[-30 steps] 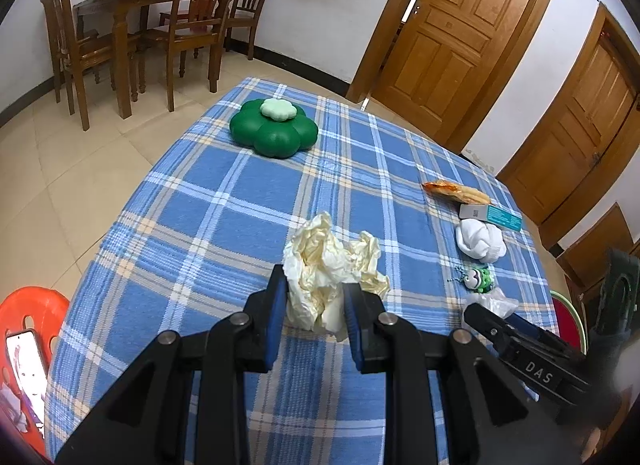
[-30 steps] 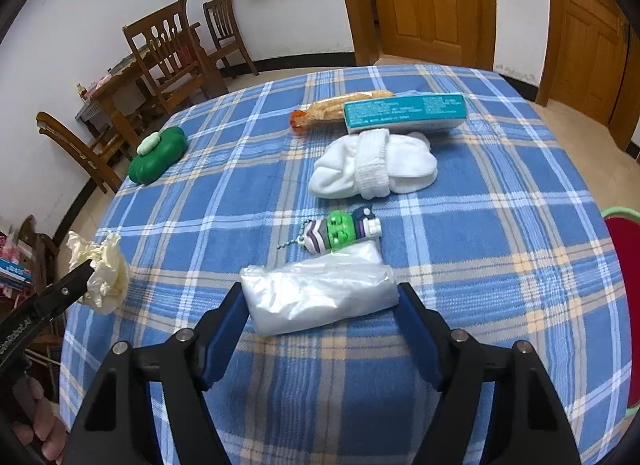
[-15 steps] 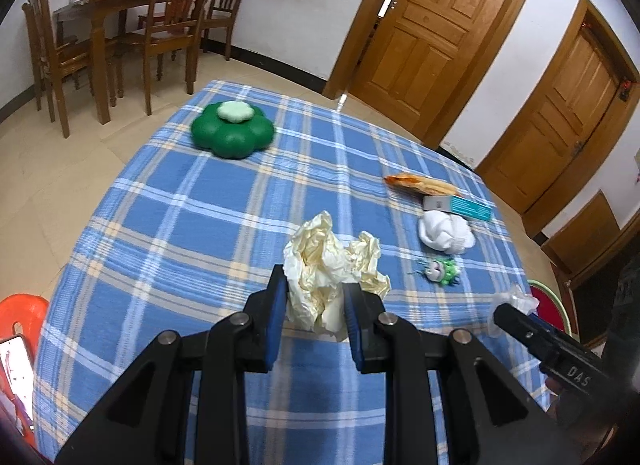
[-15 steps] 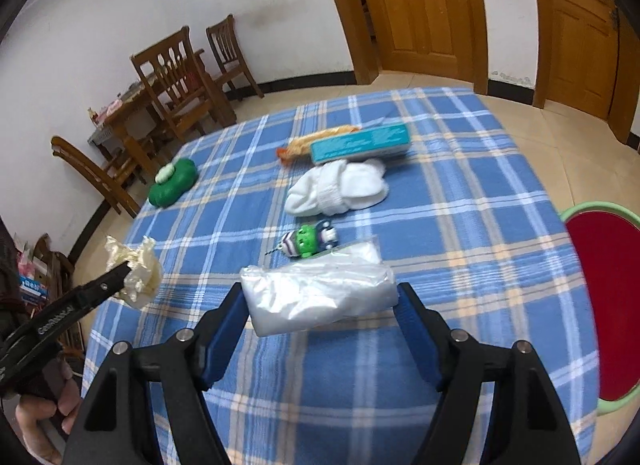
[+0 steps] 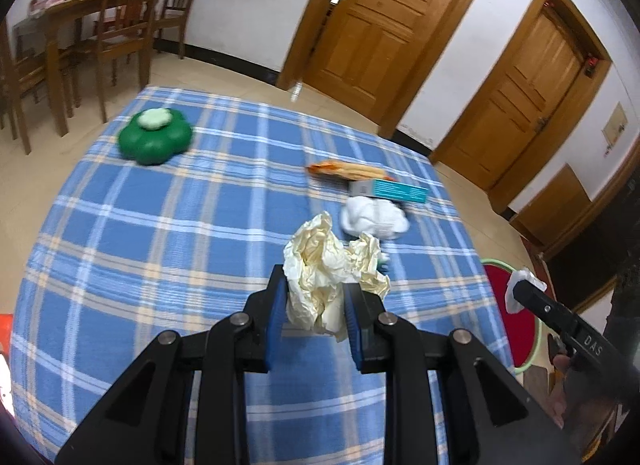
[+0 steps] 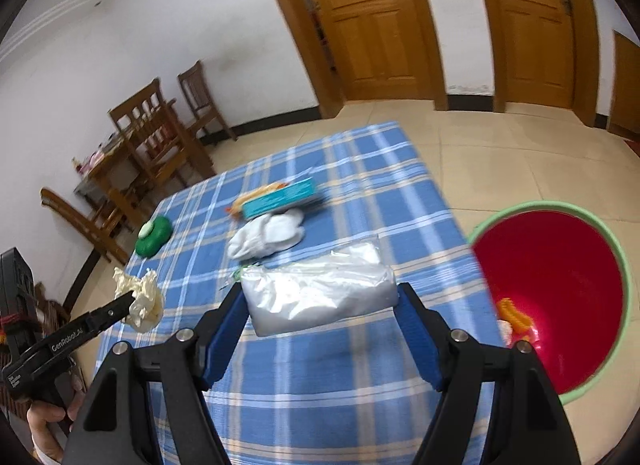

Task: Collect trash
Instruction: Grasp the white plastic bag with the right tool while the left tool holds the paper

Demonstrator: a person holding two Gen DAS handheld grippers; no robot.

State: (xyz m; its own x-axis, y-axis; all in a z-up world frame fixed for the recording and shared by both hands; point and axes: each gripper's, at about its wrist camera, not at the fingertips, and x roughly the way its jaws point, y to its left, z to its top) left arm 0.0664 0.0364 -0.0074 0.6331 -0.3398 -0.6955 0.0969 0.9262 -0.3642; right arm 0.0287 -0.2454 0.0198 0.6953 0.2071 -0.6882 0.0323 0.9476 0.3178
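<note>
Presently, findings on risk:
Left gripper (image 5: 314,315): clamping a crumpled cream paper wad (image 5: 326,267) between nearly closed pads, carrying it clear above the table (image 5: 160,233).
Right gripper (image 6: 320,317): pinching a clear plastic bag (image 6: 320,291) across its width, jaws standing wide on it, holding it over the table edge beside the red bin (image 6: 560,289).
Bin: sitting on the floor just off the table corner, already holding some orange scrap.
Risk, bag: slippery film is probably sagging; it may be sliding out before clearing the green rim.
Risk, paper: only the lower folds are being gripped, so a loose lobe could be tearing free.
Risk, crowding: both grippers are converging on one bin and may be colliding.
Remaining items: white cloth (image 6: 266,235) and teal box (image 6: 280,199) are lying mid-table.
</note>
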